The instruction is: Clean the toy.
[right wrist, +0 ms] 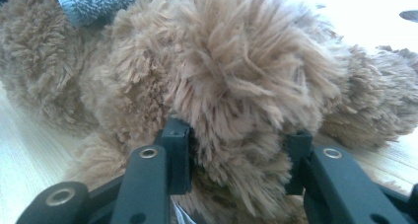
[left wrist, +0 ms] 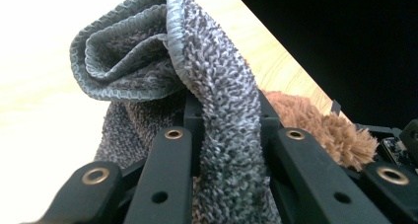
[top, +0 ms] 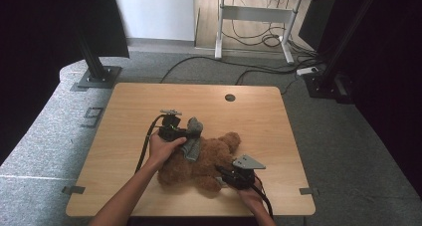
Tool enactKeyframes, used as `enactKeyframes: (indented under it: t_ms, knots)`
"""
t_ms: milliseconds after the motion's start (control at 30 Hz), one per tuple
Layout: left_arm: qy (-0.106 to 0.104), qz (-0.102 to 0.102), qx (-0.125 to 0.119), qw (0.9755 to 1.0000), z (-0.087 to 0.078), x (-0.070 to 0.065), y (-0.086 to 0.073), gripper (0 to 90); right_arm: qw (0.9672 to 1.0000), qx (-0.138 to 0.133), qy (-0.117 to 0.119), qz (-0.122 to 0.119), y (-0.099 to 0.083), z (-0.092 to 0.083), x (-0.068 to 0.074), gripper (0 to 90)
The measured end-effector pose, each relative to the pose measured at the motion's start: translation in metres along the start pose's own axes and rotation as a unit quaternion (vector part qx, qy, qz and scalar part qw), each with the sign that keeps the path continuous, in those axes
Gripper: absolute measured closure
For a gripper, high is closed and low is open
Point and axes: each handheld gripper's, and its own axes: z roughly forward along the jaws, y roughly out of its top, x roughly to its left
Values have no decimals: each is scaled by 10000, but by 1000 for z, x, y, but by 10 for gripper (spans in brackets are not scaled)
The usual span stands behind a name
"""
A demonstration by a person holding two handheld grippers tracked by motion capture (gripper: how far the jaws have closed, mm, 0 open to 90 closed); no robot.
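- Your left gripper (top: 191,133) is clamped on a grey cloth (left wrist: 197,86), held above the brown teddy bear (top: 201,161).
- Your right gripper (top: 224,175) has its jaws pressed into the bear's plush.
- The bear lies on a light wooden table (top: 124,116).
- Grey carpet (top: 348,136) surrounds the table; cables (top: 259,39) run under a white desk (top: 259,12) behind it.

Black jaws with brass-ringed screw holes, grey three-cornered plates, black cables.
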Motion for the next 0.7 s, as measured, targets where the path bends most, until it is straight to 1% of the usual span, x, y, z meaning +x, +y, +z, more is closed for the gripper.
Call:
enactKeyframes:
  t_ms: [100, 167, 367, 433, 500, 533, 600, 633, 700]
  knots:
    - [-3, 126, 16, 9999, 4, -7, 3, 754, 10000, -6, 0, 4, 0, 0, 0, 587]
    - [-55, 152, 28, 9999, 8, -11, 5, 754, 10000, -23, 2, 11, 0, 1, 1, 587]
    - [-39, 370, 144, 9992, 26, -25, 15, 755, 10000, -25, 13, 12, 0, 2, 2, 587]
    - [-90, 409, 183, 9990, 34, -31, 20, 755, 10000, -19, 9, -15, 0, 2, 3, 587]
    - [-120, 508, 263, 9983, 41, -36, 24, 755, 10000, -21, 0, -53, 0, 3, 4, 587]
    - [-132, 508, 298, 9982, 45, -39, 26, 755, 10000, -22, -4, -63, 0, 3, 5, 587]
    - [-153, 542, 419, 9975, 54, -43, 27, 754, 10000, -29, -16, -89, 0, 3, 7, 587]
    - [-124, 569, 525, 9969, 60, -44, 27, 754, 9999, -31, -17, -99, 0, 4, 7, 587]
    - [-37, 600, 827, 9948, 69, -44, 26, 753, 9999, -22, -23, -109, 0, 4, 7, 586]
